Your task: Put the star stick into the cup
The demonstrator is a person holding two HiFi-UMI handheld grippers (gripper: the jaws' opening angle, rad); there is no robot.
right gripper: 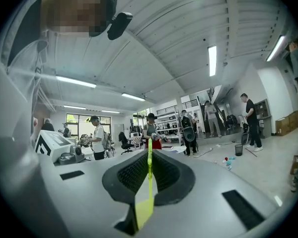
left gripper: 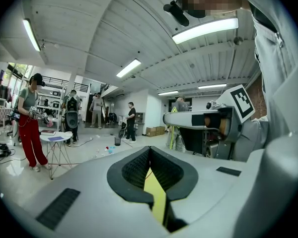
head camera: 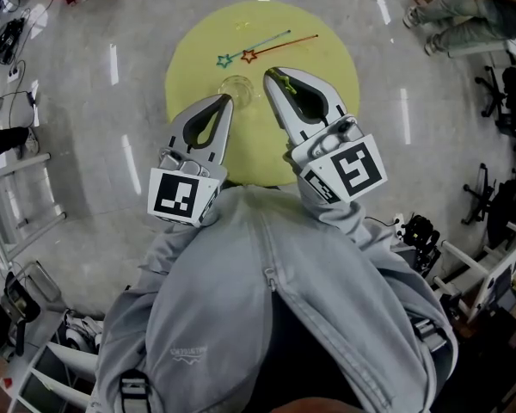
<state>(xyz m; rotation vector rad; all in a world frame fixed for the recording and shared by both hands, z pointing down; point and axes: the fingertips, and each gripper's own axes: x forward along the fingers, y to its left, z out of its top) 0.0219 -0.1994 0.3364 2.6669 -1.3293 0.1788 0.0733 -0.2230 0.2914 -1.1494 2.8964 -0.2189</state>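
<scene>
Right tool (right gripper: 149, 151): jaws are pressed together on a thin yellow-green star stick (right gripper: 149, 168). The stick runs along the seam between the jaws, and a short end shows past the tips. I cannot tell which end carries the star.

Left tool (left gripper: 149, 148): jaws are together at the tips with nothing seen in them. The yellow showing through the gap behind the tips appears to be the round yellow tabletop (head camera: 327, 54) below.

Governing relation: the clear round cup (head camera: 236, 88) stands on the tabletop between the two tool tips. It is just beside the right tool's tip on its inner side, and just ahead of the left tool's tip. The right tool is the one carrying the stick, so the coming move is its own. In my judgement it is a short shift inward to bring the stick end over the cup mouth, then a tilt downward, because the tool lies close to level and the stick follows its line.

Also noted: a teal star stick (head camera: 258, 45) and an orange star stick (head camera: 284, 46) lie flat side by side on the tabletop. Both are beyond the cup, well ahead of both tools, and neither tool touches them. Their star ends point towards the cup.

Risk, as a judgement: the cup looks light, and a sideways knock from either tool tip could shift it.
</scene>
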